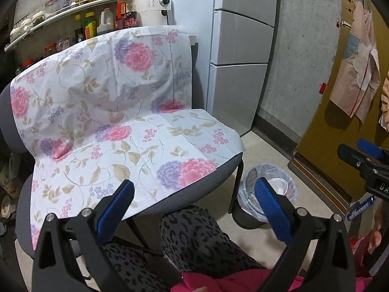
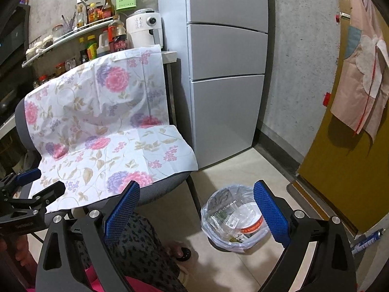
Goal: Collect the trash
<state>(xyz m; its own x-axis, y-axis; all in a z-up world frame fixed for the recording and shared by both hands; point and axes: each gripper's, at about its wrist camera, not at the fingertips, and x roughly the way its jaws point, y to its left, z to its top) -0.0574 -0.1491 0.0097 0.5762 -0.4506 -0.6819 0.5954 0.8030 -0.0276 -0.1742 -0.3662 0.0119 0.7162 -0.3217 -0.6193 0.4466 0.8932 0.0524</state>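
Observation:
A small trash bin lined with a clear bag stands on the tiled floor right of the chair; it holds a white bowl with a red band and crumpled plastic wrappers. The same trash bin shows in the left wrist view behind my right fingertip. My left gripper is open and empty, held over the chair's front edge and the person's knee. My right gripper is open and empty too, hanging above the floor just left of the bin. No loose trash shows on the chair seat.
A grey chair draped in a floral sheet fills the left. A silver fridge stands behind, a yellow door at right, a shelf of bottles at back. The person's patterned legs sit below the grippers.

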